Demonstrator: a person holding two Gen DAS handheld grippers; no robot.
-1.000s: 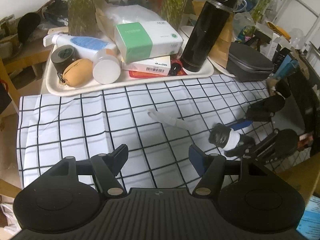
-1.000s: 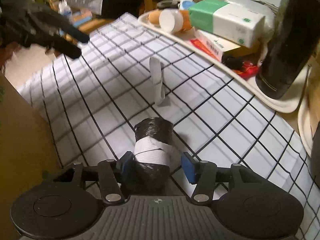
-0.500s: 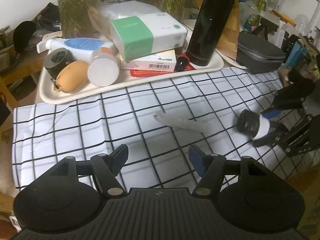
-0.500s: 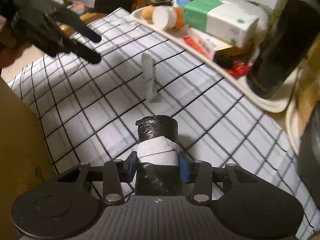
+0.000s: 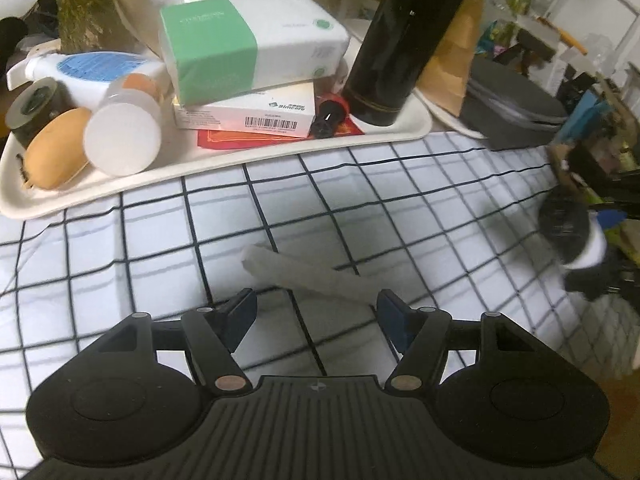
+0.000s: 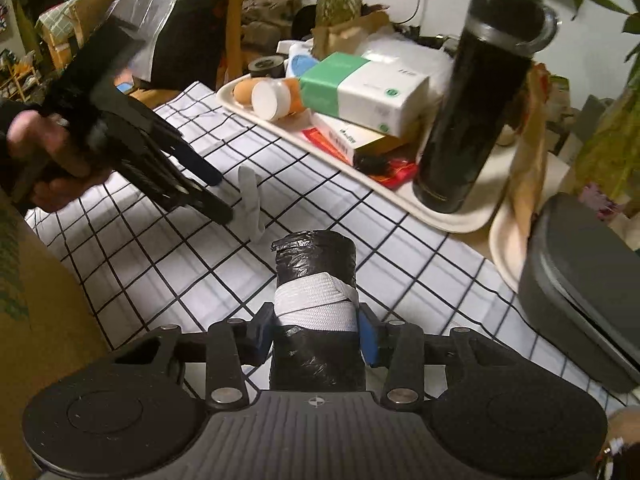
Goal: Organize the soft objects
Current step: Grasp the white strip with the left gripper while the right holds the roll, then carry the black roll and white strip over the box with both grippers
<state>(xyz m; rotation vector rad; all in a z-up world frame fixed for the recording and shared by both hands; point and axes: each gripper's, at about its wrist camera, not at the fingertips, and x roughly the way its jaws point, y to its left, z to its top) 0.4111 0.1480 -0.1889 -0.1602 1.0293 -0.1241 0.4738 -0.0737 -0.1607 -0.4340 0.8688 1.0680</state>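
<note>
Right gripper (image 6: 316, 334) pinches black bag roll (image 6: 314, 280); left gripper (image 5: 316, 316), jaws spread, apparently above white strip (image 5: 304, 274).

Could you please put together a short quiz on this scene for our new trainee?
1. True or false: the right gripper is shut on the black roll.
2. What lies on the checked cloth between the open fingers of the left gripper?
A. a white strip
B. a spray bottle
C. a tissue pack
3. Fill in: the black flask stands upright on the ____.

Key
1. True; both pads press its sides.
2. A, the white strip.
3. Tray.
</note>
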